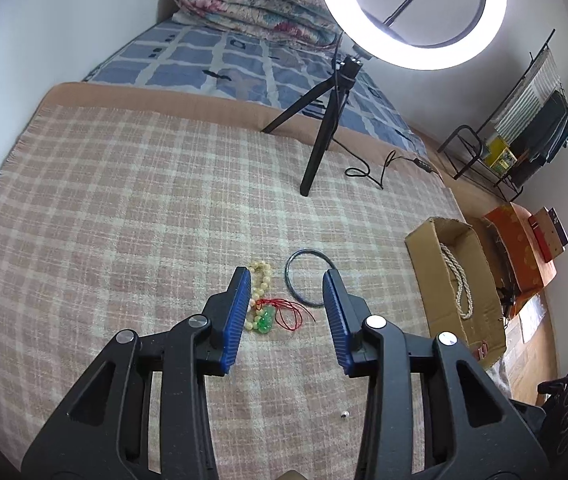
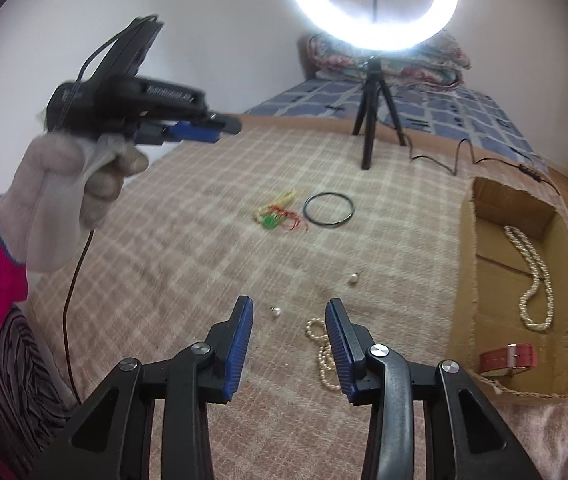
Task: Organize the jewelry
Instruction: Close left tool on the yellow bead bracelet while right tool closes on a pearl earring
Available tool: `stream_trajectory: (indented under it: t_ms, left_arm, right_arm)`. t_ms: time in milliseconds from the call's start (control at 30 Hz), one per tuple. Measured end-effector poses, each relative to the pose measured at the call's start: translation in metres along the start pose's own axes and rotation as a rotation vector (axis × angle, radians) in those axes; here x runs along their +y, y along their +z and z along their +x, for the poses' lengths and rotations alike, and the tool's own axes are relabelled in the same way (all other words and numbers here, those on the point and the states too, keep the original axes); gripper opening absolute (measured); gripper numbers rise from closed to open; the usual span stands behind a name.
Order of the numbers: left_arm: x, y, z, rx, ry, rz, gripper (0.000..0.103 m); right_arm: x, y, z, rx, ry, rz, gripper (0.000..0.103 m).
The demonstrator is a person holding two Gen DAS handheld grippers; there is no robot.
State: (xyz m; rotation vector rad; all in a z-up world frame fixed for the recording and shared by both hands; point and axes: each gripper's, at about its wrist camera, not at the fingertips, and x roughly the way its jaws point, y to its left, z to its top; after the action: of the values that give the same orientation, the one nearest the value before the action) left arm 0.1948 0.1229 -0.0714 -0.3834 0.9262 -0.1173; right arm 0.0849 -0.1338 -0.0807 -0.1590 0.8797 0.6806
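On the plaid blanket lie a cream bead bracelet [image 1: 259, 280], a green pendant on a red cord [image 1: 264, 319] and a dark bangle [image 1: 307, 276]. My left gripper [image 1: 287, 280] is open and empty, hovering above them. In the right wrist view the left gripper [image 2: 220, 130] is held high in a gloved hand. My right gripper [image 2: 289, 308] is open and empty over a white pearl strand [image 2: 323, 354], with two loose pearl earrings [image 2: 276, 311] [image 2: 352, 279] nearby. A cardboard box [image 2: 468, 280] on the right holds a pearl necklace [image 2: 533, 276] and a red-strap watch [image 2: 507, 358].
A ring light on a black tripod [image 2: 371, 128] stands at the blanket's far edge, its cable [image 2: 459, 156] trailing right. A folded quilt [image 1: 252, 4] lies on the blue bedding behind. A rack [image 1: 523, 140] and orange box [image 1: 519, 248] stand beyond the bed on the right.
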Motion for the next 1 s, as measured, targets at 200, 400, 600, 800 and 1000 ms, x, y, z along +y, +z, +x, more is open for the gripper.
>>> stream_trajectory:
  t_ms: [200, 400, 600, 800, 1000]
  left_arm:
    - [0.007, -0.001, 0.039, 0.073, 0.007, -0.009, 0.038]
    - [0.005, -0.002, 0.074, 0.135, 0.024, 0.022, 0.038]
    - [0.017, -0.002, 0.103, 0.187, 0.044, -0.011, 0.038]
    - [0.014, -0.006, 0.12, 0.226, 0.038, 0.02, 0.038]
    - [0.014, -0.003, 0.129, 0.235, 0.052, 0.024, 0.038]
  right_arm:
    - [0.001, -0.002, 0.025, 0.048, 0.023, -0.027, 0.038]
    - [0.003, 0.002, 0.045, 0.078, 0.051, -0.043, 0.038]
    - [0.005, 0.003, 0.063, 0.115, 0.075, -0.056, 0.035]
    - [0.006, 0.003, 0.078, 0.144, 0.094, -0.066, 0.035]
    - [0.01, 0.004, 0.091, 0.162, 0.108, -0.07, 0.034]
